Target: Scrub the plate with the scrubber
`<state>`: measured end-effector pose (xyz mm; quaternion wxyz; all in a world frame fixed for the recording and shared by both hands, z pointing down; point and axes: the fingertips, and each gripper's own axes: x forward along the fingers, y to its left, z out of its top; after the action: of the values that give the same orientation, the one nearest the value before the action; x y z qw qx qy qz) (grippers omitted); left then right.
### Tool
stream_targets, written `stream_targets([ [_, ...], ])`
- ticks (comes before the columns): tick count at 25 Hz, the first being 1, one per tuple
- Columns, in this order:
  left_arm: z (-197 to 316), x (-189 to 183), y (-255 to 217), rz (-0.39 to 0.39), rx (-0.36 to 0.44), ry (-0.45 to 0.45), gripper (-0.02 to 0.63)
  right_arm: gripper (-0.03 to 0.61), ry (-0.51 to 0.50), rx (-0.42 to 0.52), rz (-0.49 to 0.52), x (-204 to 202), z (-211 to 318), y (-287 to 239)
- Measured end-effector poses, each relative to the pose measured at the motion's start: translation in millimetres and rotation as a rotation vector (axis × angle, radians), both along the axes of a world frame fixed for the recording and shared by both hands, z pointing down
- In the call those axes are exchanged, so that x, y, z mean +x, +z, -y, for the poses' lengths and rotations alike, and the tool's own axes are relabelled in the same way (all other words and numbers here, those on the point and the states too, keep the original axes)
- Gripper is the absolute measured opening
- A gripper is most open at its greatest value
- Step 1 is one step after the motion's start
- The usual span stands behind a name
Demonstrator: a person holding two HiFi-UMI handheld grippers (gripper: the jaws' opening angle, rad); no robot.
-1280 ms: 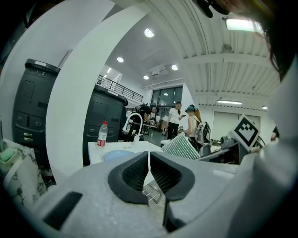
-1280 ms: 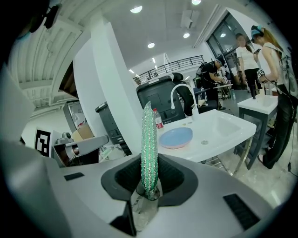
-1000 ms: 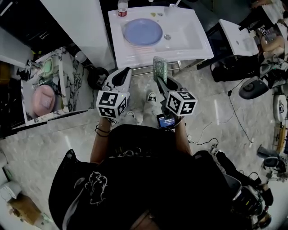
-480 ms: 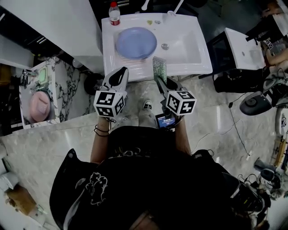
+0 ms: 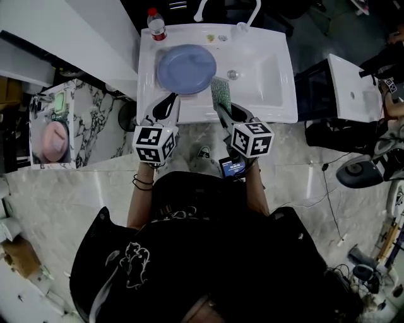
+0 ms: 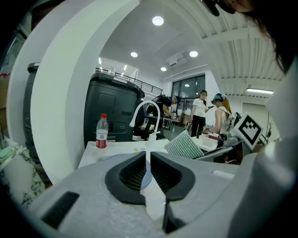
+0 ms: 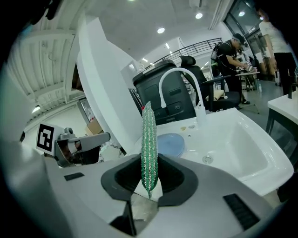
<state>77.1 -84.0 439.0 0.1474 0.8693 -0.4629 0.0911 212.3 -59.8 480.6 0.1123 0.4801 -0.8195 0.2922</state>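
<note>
A blue plate (image 5: pixel 186 68) lies flat in the left part of the white sink (image 5: pixel 278 94). It also shows as a plate (image 7: pixel 168 144) in the right gripper view. My left gripper (image 5: pixel 168 102) hovers over the sink's front rim just short of the plate, and its jaws are shut with nothing between them (image 6: pixel 148 160). To its right, my right gripper (image 5: pixel 223 110) is shut on a green scrubber (image 5: pixel 220 93), which stands on edge above the front rim. In the right gripper view the scrubber (image 7: pixel 149 148) rises upright from between the pads.
A red-capped bottle (image 5: pixel 155 25) stands at the sink's back left corner, a white faucet (image 5: pixel 252 11) at the back, and the drain (image 5: pixel 232 74) sits mid-basin. A marble cabinet with a pink basin (image 5: pixel 53 139) is to the left. A second white basin (image 5: pixel 353 82) and cables are on the right. People stand in the background.
The person has stepped up to the sink. Both grippers moved forward from over the floor to the sink's front rim, with the scrubber still held.
</note>
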Motion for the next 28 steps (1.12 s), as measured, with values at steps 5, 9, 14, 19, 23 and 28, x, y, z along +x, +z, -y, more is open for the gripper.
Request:
stream_targets([
  [5,8.5,-5.3,8.4,0.020,-0.036,-0.050,0.023,0.086,-0.043,-0.025,0.022,-0.9,15.5,7.7],
  [9,15.3,-20.1,21.7,0.018,-0.093,-0.094,0.023,0.086,-0.059,-0.041,0.029,-5.6,25.2,12.2],
  [14,35.1,-40.3,48.9,0.029,-0.167,-0.128,0.023,0.086,-0.057,-0.060,0.017,-11.0,45.3,19.6],
  [19,62.3,-53.2,74.8,0.005,-0.254,-0.128,0.025,0.086,-0.042,-0.079,-0.012,-16.5,71.7,24.0],
  [23,79.7,-55.6,99.1,-0.052,-0.334,-0.092,0.131,0.086,-0.036,-0.095,-0.044,-24.3,92.3,32.4],
  [28,94.9,-62.5,133.5,-0.129,-0.469,-0.112,0.170,0.086,-0.076,-0.120,-0.118,-35.5,120.8,44.8],
])
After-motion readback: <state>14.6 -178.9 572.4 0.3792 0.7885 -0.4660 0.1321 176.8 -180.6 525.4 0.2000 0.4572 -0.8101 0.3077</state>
